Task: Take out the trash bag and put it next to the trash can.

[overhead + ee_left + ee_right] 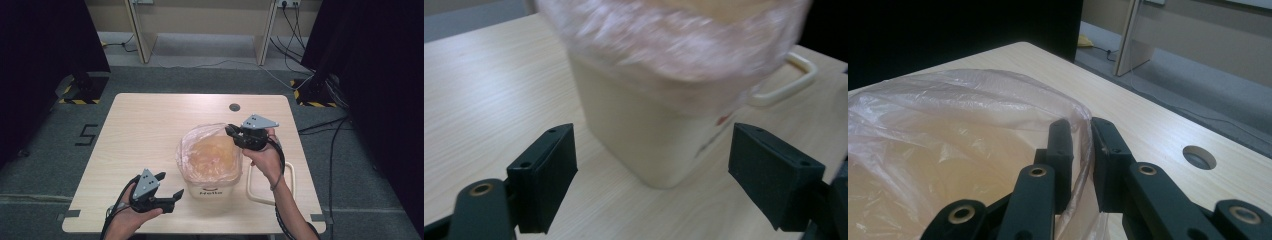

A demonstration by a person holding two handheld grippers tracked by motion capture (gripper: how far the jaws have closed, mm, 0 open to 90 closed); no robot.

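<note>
Bin [216, 187]: one, one bag [210, 157]; right gripper [233, 133] pinching bag rim, left gripper [167, 186] released.

**Even overhead light, blur in one close view**

The high view is evenly lit and soft, the pale counter [150, 130] bright between black curtains [45, 45] that swallow detail. The plastic bag [674, 35] smears with motion blur in the left gripper view. In the right gripper view the bag is sharp, with faint sheen; the background room dims and softens.
</note>
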